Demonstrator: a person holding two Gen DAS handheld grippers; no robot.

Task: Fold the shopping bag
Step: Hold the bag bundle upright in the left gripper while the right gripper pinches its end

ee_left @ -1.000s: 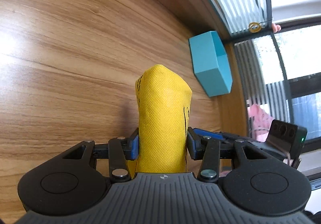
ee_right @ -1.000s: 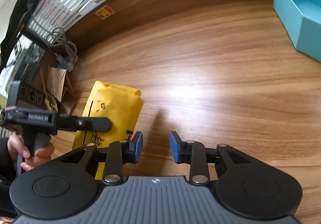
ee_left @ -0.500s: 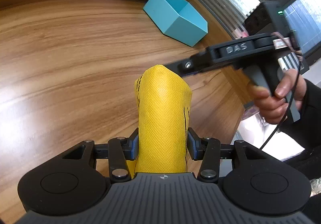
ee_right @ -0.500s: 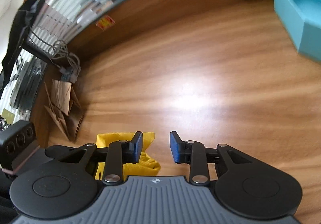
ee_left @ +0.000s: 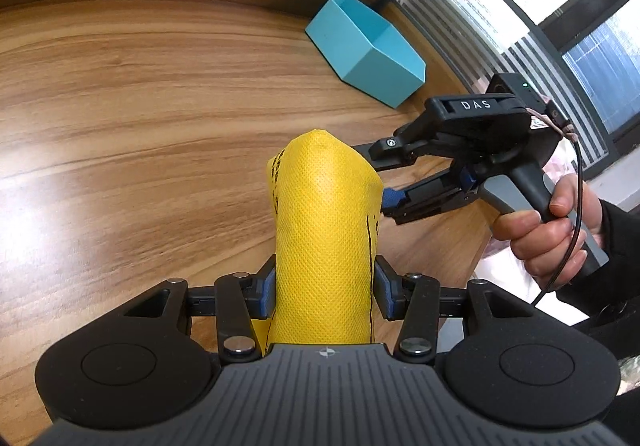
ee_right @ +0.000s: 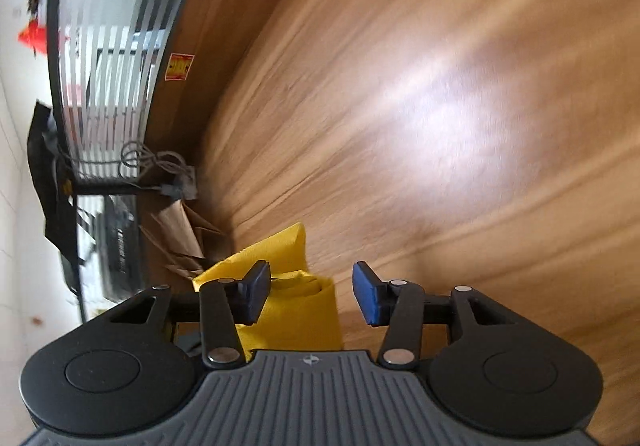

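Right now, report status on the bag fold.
Left tool shut on folded yellow bag. Right tool opening, at bag's far end, no grip. Teal box well clear.

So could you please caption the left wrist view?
Left gripper holds yellow bag; right gripper opening beside it.

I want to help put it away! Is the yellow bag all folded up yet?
Nearly. The yellow bag is already a narrow, thick bundle, so most folds look done. Right now the left gripper holds it up between its jaws, clear of the wooden table. The right gripper is opening its jaws beside the bag's end, not pinching it. What's left seems to be a last fold, perhaps, then maybe the blue box.
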